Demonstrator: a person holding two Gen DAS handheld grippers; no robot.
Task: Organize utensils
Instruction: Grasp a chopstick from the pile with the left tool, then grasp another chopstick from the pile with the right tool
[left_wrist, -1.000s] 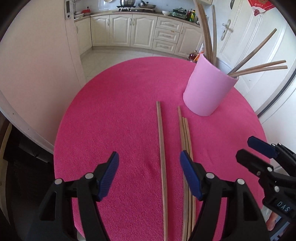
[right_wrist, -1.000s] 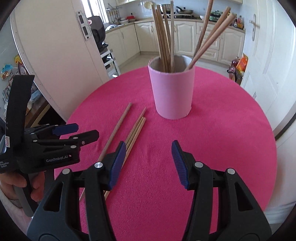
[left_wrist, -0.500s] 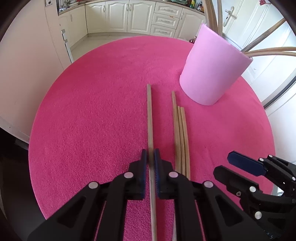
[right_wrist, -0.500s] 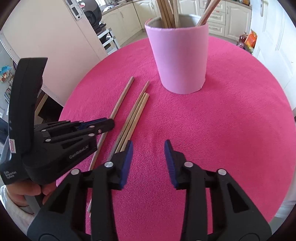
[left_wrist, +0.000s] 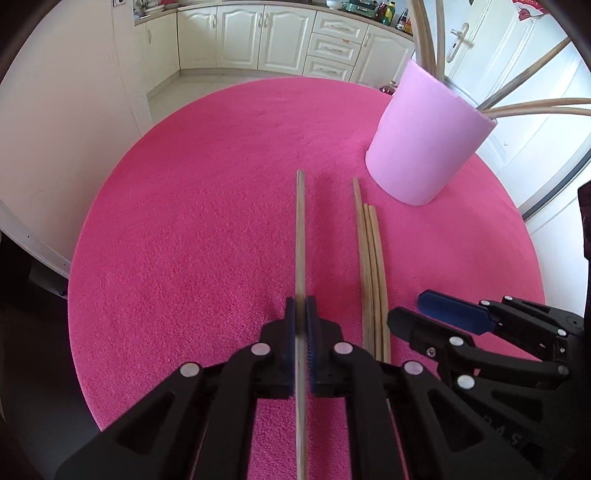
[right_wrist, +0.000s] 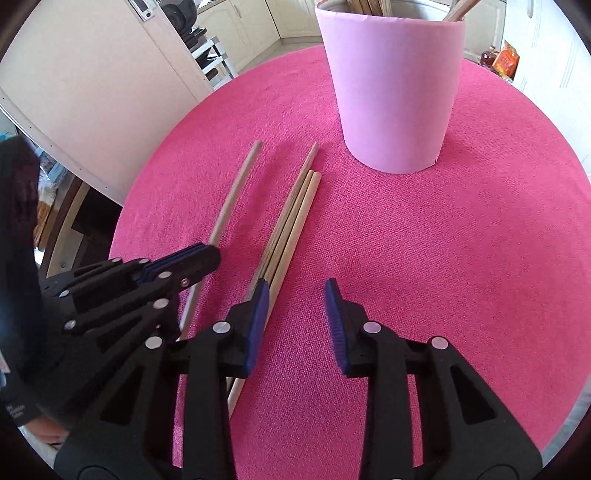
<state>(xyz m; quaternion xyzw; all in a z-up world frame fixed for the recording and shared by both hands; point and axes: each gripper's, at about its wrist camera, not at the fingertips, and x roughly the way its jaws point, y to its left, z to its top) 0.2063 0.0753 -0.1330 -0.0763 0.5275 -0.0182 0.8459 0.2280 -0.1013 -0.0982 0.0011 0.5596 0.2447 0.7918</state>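
My left gripper is shut on a single wooden chopstick and holds it just above the pink tablecloth; it also shows in the right wrist view gripping that chopstick. Three more chopsticks lie side by side to its right, also seen in the right wrist view. My right gripper is open and empty, its left finger over their near ends. A pink cup with several chopsticks stands behind; it shows in the left wrist view.
The round table's edge curves close on the right and on the left. Kitchen cabinets and a white door lie beyond the table.
My left gripper closed on the single chopstick and has lifted its far end slightly. My right gripper moved forward and down towards the three chopsticks, staying open.
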